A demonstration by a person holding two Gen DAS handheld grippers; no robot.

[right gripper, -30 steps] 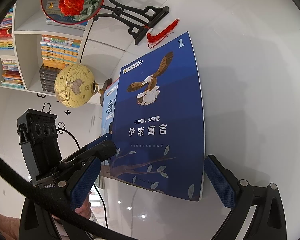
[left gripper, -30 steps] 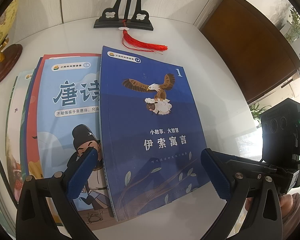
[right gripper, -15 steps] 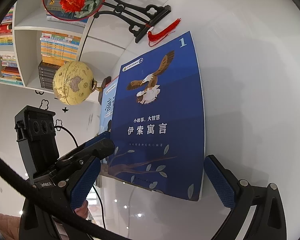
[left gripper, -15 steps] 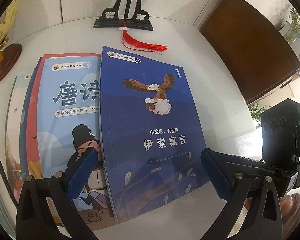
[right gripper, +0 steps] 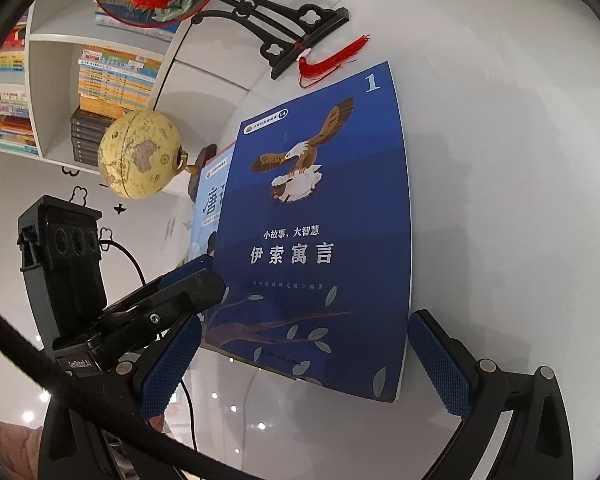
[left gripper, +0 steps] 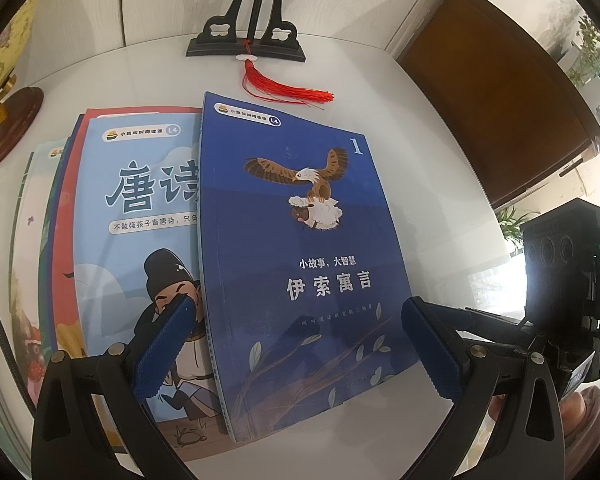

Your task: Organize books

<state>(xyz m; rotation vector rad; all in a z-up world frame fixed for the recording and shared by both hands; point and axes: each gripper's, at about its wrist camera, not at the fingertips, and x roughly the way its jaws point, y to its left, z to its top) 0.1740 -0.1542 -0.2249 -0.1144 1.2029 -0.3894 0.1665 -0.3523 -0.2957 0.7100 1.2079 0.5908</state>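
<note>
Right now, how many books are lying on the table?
5 that I can see: the dark blue eagle book on top right, the light blue book under it, then red, blue and pale edges peeking left. More may hide.

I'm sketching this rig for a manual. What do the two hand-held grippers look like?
Both match: black frames with silver rivets and blue, knurled finger pads. The left hand-held gripper shows as a black block with three round sockets and a trailing black cable from the right hand-held gripper, which looks alike from the left.
</note>
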